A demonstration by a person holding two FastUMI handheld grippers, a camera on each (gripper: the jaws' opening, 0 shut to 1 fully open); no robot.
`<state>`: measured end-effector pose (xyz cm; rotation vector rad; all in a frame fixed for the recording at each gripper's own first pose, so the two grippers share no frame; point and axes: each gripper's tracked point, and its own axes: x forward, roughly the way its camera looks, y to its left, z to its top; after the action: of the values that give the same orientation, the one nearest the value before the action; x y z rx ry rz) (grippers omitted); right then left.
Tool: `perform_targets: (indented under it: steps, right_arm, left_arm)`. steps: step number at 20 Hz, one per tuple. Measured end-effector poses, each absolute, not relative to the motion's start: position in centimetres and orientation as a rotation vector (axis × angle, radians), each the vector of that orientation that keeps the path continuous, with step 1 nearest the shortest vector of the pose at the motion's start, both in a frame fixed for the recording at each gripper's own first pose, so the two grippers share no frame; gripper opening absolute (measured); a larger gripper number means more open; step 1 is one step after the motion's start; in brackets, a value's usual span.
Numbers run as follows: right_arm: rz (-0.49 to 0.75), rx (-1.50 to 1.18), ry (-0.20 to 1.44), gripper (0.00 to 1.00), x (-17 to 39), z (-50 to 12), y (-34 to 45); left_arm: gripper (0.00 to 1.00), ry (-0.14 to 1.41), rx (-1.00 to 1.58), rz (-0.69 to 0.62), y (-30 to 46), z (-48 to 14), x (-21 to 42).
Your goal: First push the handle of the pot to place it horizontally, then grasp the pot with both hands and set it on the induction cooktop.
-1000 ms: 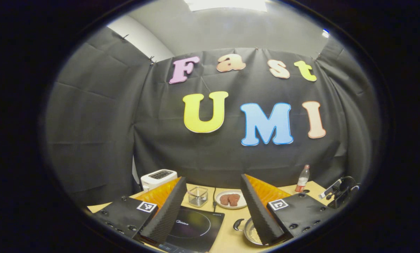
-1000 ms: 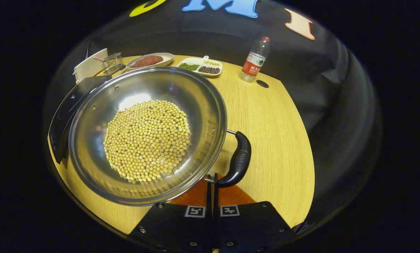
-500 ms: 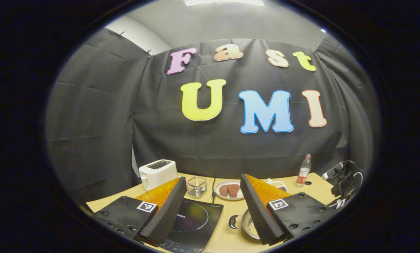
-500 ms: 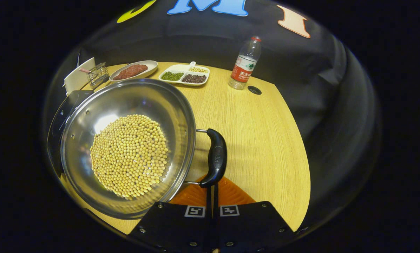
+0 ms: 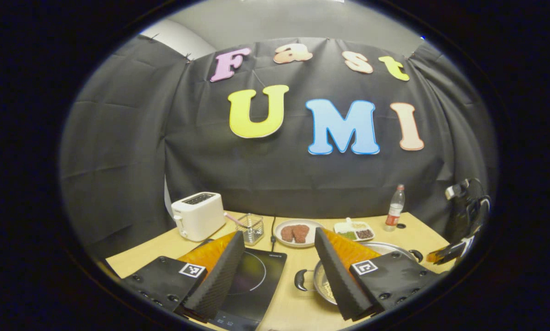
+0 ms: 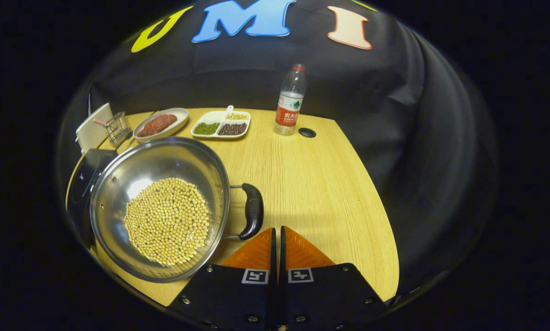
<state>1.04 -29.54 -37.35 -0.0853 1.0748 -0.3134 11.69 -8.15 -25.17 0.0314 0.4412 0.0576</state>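
steel pot (image 6: pixel 160 207), with yellow beans in its bowl, sits on the wooden table (image 6: pixel 312 184) just right of the black induction cooktop (image 6: pixel 84 184), its rim seeming to overlap the cooktop's edge. in the right gripper view the pot's right handle (image 6: pixel 253 211) lies just ahead and left of the right gripper (image 6: pixel 277 234), whose orange fingers are pressed together on nothing, tips near the handle but apart from it. in the left gripper view the left gripper (image 5: pixel 279 243) hangs wide open and empty over the cooktop (image 5: pixel 252 280), with the pot's left handle (image 5: pixel 301 279) below, between its fingers. each handle lies nearest its own-side gripper, so the two-handed grasp looks next.
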Motion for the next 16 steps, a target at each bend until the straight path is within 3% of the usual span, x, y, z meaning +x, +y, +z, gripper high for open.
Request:
perform_targets:
  steps: [2, 4, 5, 7, 8, 10, 11, 13, 14, 16]
  right_arm:
    - [-0.313, -0.038, 1.009, 0.06, 1.8, -35.7, -29.0]
    - [-0.301, 0.005, 0.951, 0.43, 2.4, -34.2, -28.3]
    - [-0.297, 0.019, 0.927, 0.7, 2.8, -33.8, -28.0]
    - [-0.296, 0.026, 0.897, 1.0, 3.2, -33.2, -27.8]
    - [-0.286, 0.033, 0.892, 1.0, 3.2, -33.2, -27.5]
    - [-0.258, 0.042, 0.888, 1.0, 3.4, -33.3, -26.8]
    - [-0.246, 0.04, 0.885, 1.0, 3.6, -33.4, -26.5]
    - [-0.22, 0.037, 0.891, 1.0, 3.9, -33.8, -26.0]
    - [-0.207, 0.036, 0.895, 1.0, 4.0, -34.1, -25.8]
    - [-0.189, 0.024, 0.901, 1.0, 4.3, -34.8, -25.7]
  left_arm:
    - [0.99, 0.464, 0.028, 0.038, -8.7, -26.3, 11.8]
    - [1.0, 0.488, 0.014, 0.022, -9.2, -27.6, 11.9]
    - [1.0, 0.501, 0.005, 0.01, -9.6, -28.1, 12.1]
    - [0.97, 0.529, -0.004, -0.014, -10.4, -29.6, 12.4]
    - [0.95, 0.552, -0.005, -0.028, -10.9, -30.5, 12.4]
    - [1.0, 0.597, -0.013, -0.049, -11.7, -32.4, 12.5]
    - [0.95, 0.619, -0.021, -0.059, -12.1, -33.4, 12.5]
    - [1.0, 0.659, -0.025, -0.077, -12.9, -35.3, 12.6]
    - [0.95, 0.686, -0.018, -0.079, -13.1, -36.3, 12.7]
    - [1.0, 0.733, -0.014, -0.084, -13.5, -38.5, 12.3]
